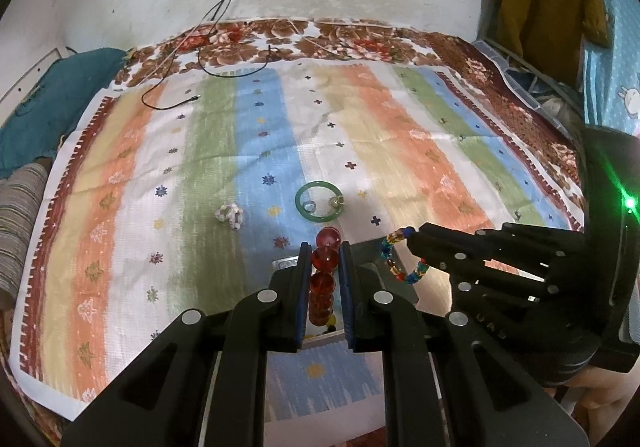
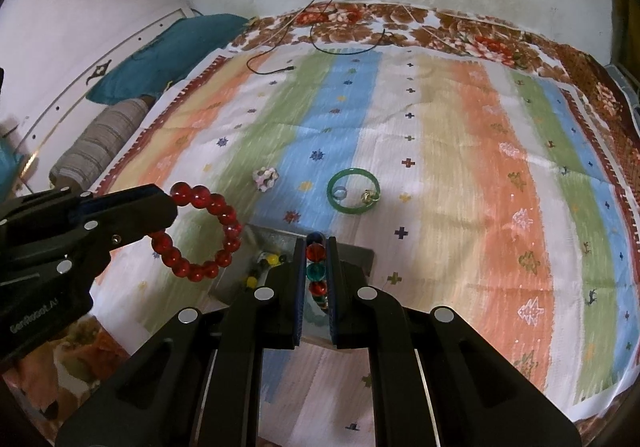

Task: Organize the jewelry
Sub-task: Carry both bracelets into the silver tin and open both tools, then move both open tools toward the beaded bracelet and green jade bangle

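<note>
Left wrist: left gripper (image 1: 325,263) clamped on red bead bracelet (image 1: 323,279); right gripper (image 2: 316,267) clamped on multicolour bead bracelet (image 2: 316,271), above grey box (image 2: 276,243).

Both claws were matte black plastic, each built of angled linkage bars with long cut-out slots, joined by round silver pivot pins. The left claw (image 1: 324,279) carried dark blue pads on the inner faces of its fingers (image 1: 301,287), and pale lettering showed on its side. The right claw (image 2: 318,279) had the same blue pads; a green light (image 1: 630,202) glowed on its housing.
</note>
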The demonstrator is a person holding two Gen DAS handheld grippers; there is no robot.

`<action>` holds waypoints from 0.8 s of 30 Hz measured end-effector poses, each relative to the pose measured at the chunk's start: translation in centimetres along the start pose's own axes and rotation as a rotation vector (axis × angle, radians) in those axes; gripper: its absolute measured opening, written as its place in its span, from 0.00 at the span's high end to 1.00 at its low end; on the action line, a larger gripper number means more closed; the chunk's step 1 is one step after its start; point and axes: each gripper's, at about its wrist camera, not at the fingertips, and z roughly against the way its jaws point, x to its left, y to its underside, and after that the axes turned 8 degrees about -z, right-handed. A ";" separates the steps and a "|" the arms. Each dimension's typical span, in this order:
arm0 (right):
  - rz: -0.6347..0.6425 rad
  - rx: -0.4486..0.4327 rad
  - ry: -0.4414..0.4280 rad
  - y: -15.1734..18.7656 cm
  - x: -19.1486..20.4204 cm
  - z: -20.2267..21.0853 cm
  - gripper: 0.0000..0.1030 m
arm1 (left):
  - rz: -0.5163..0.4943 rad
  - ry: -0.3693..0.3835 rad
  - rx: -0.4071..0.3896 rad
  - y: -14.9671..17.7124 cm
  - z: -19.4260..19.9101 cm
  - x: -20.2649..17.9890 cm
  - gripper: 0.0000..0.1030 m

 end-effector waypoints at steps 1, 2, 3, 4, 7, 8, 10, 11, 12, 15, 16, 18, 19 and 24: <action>0.002 0.002 -0.001 0.0 0.0 0.0 0.90 | -0.003 -0.002 0.002 0.1 0.0 -0.1 0.87; 0.006 0.008 -0.002 0.1 0.1 -0.1 0.90 | -0.004 -0.004 0.003 0.1 -0.1 -0.2 0.87; 0.010 0.017 -0.004 0.1 0.2 -0.2 0.90 | -0.007 -0.006 0.004 0.1 -0.1 -0.2 0.87; 0.014 0.028 -0.001 0.2 0.2 -0.4 0.90 | -0.006 -0.005 0.004 0.1 -0.1 -0.2 0.87; 0.001 0.033 0.028 0.2 0.1 -0.8 0.89 | 0.014 -0.021 0.015 0.3 -0.3 0.2 0.86; -0.005 0.026 0.037 0.1 -0.1 -0.7 0.88 | 0.028 -0.045 0.008 0.2 -0.2 0.5 0.84; -0.024 0.017 0.050 -0.1 -0.6 -0.6 0.65 | 0.078 -0.103 -0.016 0.2 0.4 1.8 0.75; -0.035 0.020 0.054 -0.2 -0.9 -0.7 0.62 | 0.094 -0.111 -0.019 0.1 0.5 2.3 0.71; -0.045 0.028 0.056 -0.2 -1.2 -0.8 0.61 | 0.116 -0.120 -0.022 0.1 0.6 2.9 0.69; -0.071 0.040 0.063 -0.6 -1.9 -1.4 0.57 | 0.154 -0.131 -0.013 0.1 0.5 4.1 0.60; -0.077 0.042 0.064 -0.7 -2.0 -1.5 0.56 | 0.163 -0.124 -0.007 0.1 0.3 4.4 0.58; -0.090 0.047 0.061 -1.0 -2.2 -1.9 0.53 | 0.171 -0.116 0.011 -0.1 -0.2 4.7 0.55; -0.095 0.049 0.059 -1.1 -2.3 -2.0 0.50 | 0.170 -0.119 0.020 -0.1 -0.5 4.8 0.54; -0.101 0.068 0.058 -1.6 -2.3 -2.8 0.42 | 0.175 -0.122 0.048 -0.4 -1.6 5.4 0.45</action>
